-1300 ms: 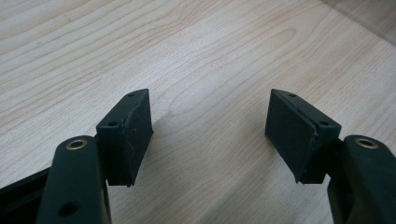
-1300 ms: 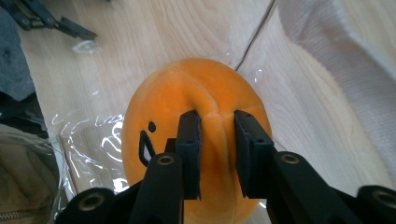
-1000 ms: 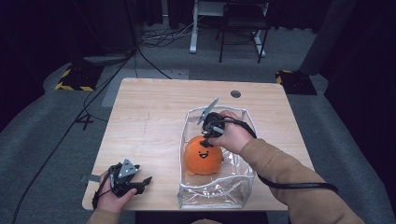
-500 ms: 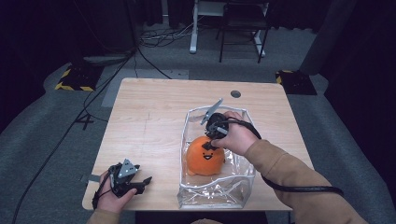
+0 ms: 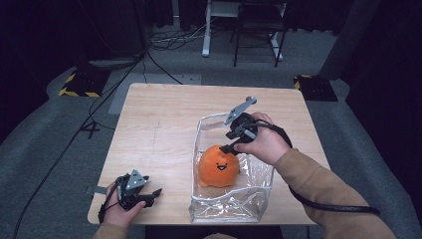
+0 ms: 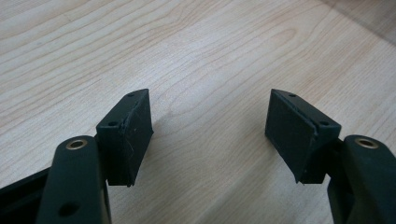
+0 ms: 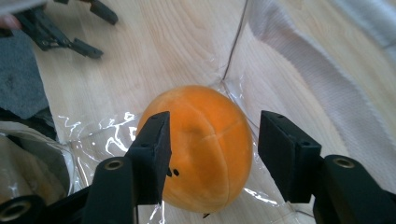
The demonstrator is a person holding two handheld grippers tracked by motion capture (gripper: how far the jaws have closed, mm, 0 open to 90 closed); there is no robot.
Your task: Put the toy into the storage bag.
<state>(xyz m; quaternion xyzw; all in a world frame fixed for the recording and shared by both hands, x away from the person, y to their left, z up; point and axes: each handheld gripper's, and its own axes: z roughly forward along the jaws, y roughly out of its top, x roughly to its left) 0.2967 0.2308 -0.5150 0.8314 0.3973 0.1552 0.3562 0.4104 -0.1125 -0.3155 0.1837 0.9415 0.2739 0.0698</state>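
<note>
Right gripper view: the right tongs (image 7: 212, 142) stand wide apart over the orange plush toy (image 7: 201, 144), one jaw to each side of its crown; whether either pad touches it cannot be told. The toy sits inside a clear plastic bag (image 7: 299, 70) with a white strap along its far wall. High view: the right tongs (image 5: 230, 147) reach down into the bag (image 5: 259, 196) from its far side, tips at the top of the toy (image 5: 219, 167), which rests in the bag's middle, face toward the person. The left tongs (image 5: 149, 195) lie low at the bench's (image 5: 159, 119) near left corner, well apart from the bag. Left gripper view: left tongs (image 6: 210, 126) wide, empty, just above bare wood
</note>
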